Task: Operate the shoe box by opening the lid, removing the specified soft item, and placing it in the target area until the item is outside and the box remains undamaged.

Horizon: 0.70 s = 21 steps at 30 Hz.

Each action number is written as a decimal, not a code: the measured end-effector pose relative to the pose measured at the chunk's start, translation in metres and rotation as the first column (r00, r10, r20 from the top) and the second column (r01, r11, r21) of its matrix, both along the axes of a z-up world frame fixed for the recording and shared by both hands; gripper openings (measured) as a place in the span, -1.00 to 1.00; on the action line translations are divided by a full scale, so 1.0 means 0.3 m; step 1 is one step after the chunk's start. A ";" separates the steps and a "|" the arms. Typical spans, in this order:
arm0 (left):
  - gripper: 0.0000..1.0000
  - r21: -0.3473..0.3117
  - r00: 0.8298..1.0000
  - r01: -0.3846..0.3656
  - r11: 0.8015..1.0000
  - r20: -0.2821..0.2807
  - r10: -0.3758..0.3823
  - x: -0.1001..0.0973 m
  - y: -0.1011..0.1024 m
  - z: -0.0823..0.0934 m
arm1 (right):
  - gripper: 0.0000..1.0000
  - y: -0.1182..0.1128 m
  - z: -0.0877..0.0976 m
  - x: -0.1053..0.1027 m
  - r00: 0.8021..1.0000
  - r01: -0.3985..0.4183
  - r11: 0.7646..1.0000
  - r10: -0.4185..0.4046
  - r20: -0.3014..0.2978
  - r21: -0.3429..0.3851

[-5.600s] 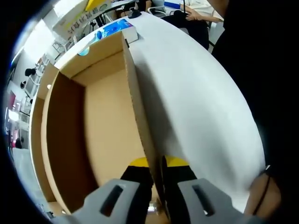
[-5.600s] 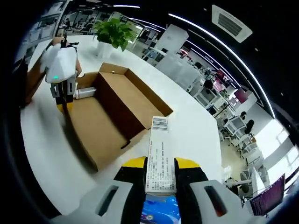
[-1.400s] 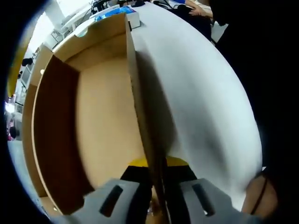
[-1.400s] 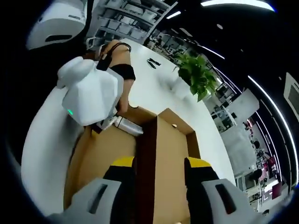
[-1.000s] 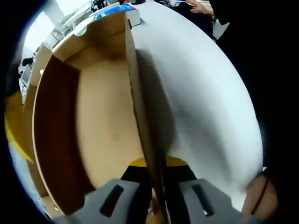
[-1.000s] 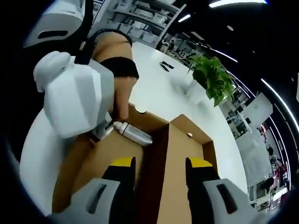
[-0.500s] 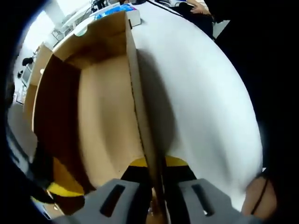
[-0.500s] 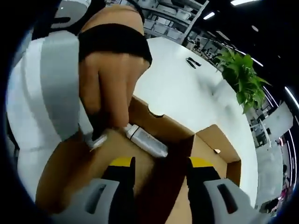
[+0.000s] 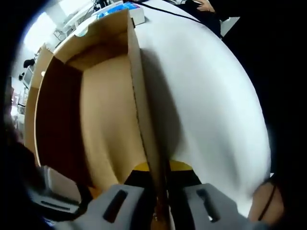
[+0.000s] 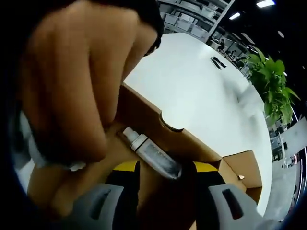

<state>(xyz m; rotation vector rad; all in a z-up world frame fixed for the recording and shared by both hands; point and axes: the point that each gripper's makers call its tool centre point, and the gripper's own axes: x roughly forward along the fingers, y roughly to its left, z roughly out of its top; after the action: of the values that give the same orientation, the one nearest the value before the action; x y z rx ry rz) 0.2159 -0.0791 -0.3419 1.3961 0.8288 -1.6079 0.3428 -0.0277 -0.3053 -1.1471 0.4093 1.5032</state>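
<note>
The open cardboard shoe box (image 9: 103, 120) lies on a white table. My left gripper (image 9: 160, 168) is shut on the box's long side wall (image 9: 139, 96), which runs up between its yellow-tipped jaws. In the right gripper view, a silver tube with a white cap (image 10: 152, 154) lies on the box floor against the end wall (image 10: 144, 117). My right gripper (image 10: 166, 173) is open, low inside the box, with the tube's end between its tips. The right gripper's grey body (image 9: 55, 191) shows at the lower left of the left gripper view. A blue and white pack (image 9: 125, 7) lies on the table past the box's far end.
The person's hand (image 10: 72, 86) holding the left gripper looms close on the left of the right gripper view. The white table (image 9: 206, 96) spreads beside the box. A potted plant (image 10: 276, 86) stands at the table's far side.
My right gripper has gone down into the box toward the silver tube, which now lies between its tips. It has come into the left gripper view at the lower left. The left gripper still holds the wall.
</note>
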 end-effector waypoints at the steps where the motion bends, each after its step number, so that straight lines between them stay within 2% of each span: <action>1: -0.90 0.001 1.000 0.000 1.000 0.003 0.000 0.000 0.001 0.001 | -0.21 -0.006 -0.012 0.009 1.000 -0.007 1.000 0.007 0.000 -0.026; 7: -0.90 0.009 1.000 0.002 1.000 0.004 -0.002 0.008 -0.004 -0.001 | -0.26 -0.009 -0.040 0.016 1.000 -0.009 0.998 0.007 -0.031 -0.054; 13: -0.90 0.011 1.000 0.005 1.000 0.005 -0.005 0.018 -0.007 -0.002 | -0.28 -0.012 -0.063 -0.013 0.999 -0.033 0.992 0.031 -0.023 -0.119; 17: -0.90 0.010 1.000 0.005 1.000 0.003 -0.005 0.020 -0.008 -0.002 | -0.37 0.002 -0.061 -0.006 0.999 -0.039 0.991 0.038 -0.007 -0.131; 21: -0.90 0.009 1.000 0.001 1.000 0.003 -0.002 0.023 -0.007 -0.002 | -0.36 0.007 -0.055 -0.001 0.999 -0.037 0.990 0.035 -0.012 -0.134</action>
<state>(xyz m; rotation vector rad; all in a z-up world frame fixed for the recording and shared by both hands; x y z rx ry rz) 0.2227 -0.0812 -0.3424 1.4056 0.8350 -1.6048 0.3425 -0.0255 -0.3219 -1.2586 0.5048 1.5317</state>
